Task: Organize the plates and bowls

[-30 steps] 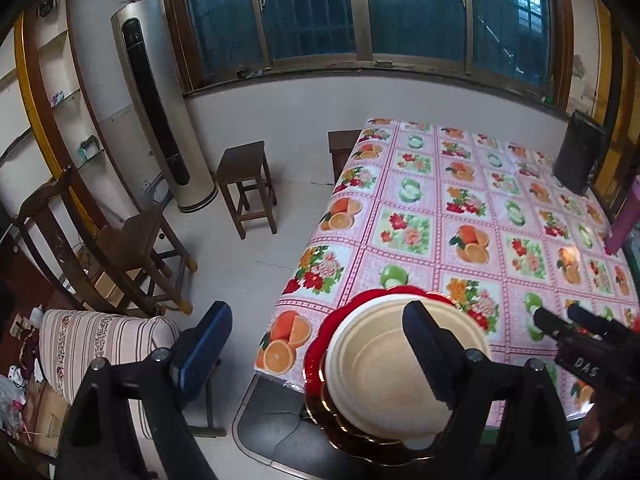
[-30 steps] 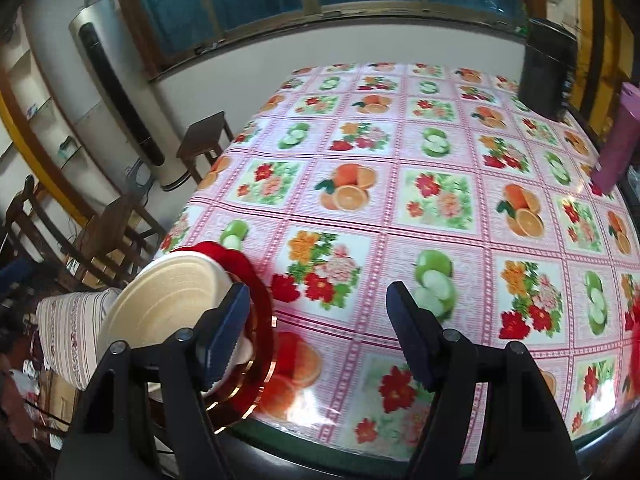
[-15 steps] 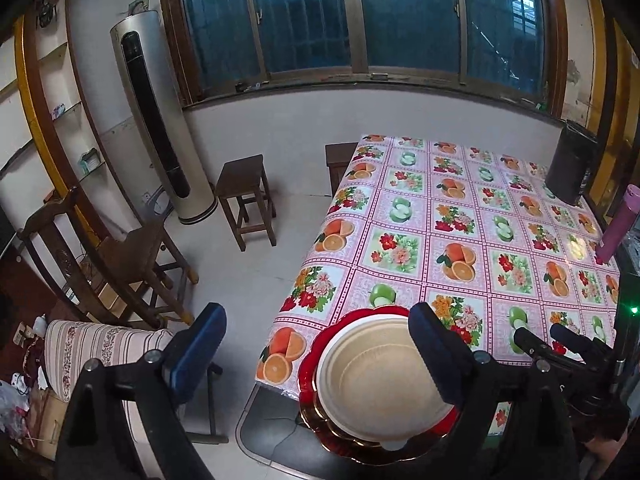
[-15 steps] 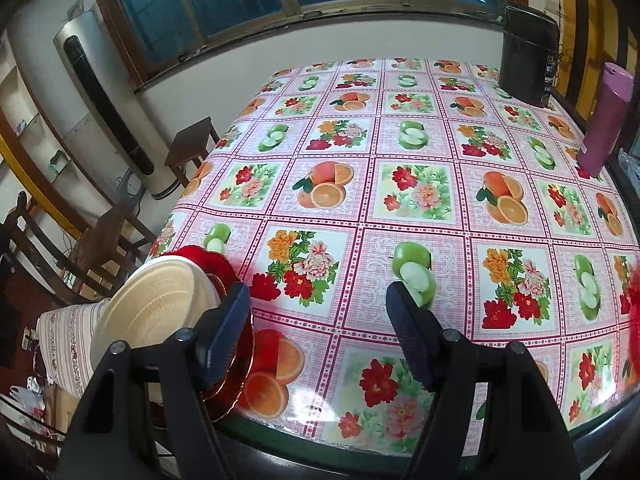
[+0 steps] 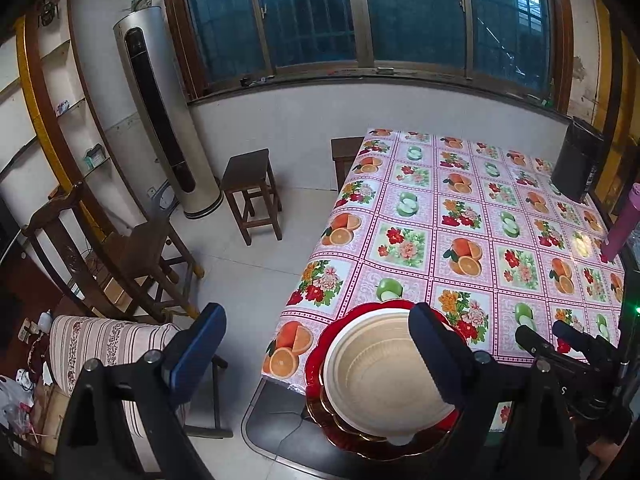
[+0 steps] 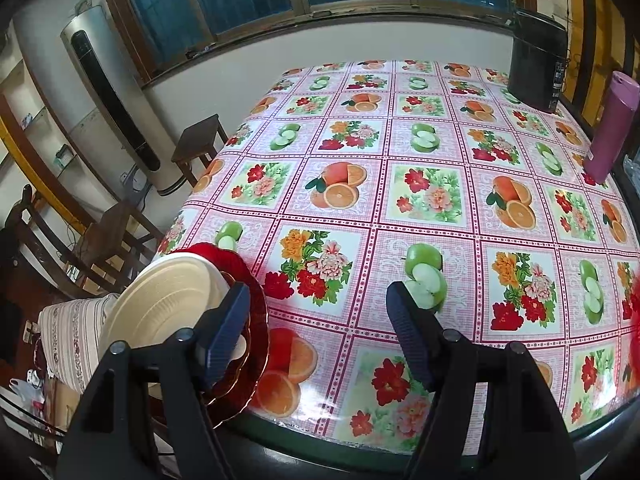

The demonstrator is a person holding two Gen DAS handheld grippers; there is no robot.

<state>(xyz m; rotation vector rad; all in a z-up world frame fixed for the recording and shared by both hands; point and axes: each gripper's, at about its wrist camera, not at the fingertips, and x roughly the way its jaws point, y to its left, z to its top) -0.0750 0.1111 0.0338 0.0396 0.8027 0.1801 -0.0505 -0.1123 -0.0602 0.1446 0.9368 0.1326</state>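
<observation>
At the near left corner of the table (image 6: 440, 168), a cream bowl (image 5: 380, 376) sits nested inside a red plate (image 5: 320, 364) with a gilded scalloped rim, and the stack juts out past the table's edge over the floor. From the left wrist view, the left gripper (image 5: 316, 344) hangs above this corner with its jaws spread wide; one blue-padded finger (image 5: 196, 344) is out over the floor and the other overlaps the bowl's right rim in the picture, though whether it touches the bowl cannot be told. The right gripper (image 6: 316, 332) is likewise spread wide and holds nothing; its left finger (image 6: 224, 336) lies in front of the plate's rim in its own view, and its right finger is over the fruit-and-flower oilcloth (image 6: 348, 192) that covers the table. Seen from the left camera, the right gripper (image 5: 560, 340) shows as a dark shape just to the right of the stack. Farther across the cloth, a black box-like appliance (image 6: 538, 60) stands at the far right corner, with a purple flask (image 6: 612, 128) upright near the right edge. Beyond the table's left side stand a wooden stool (image 5: 250, 192), a tall white tower air conditioner (image 5: 160, 112) against the wall, and a wooden chair (image 5: 120, 256); a striped cushion (image 5: 100, 344) lies lower left.
</observation>
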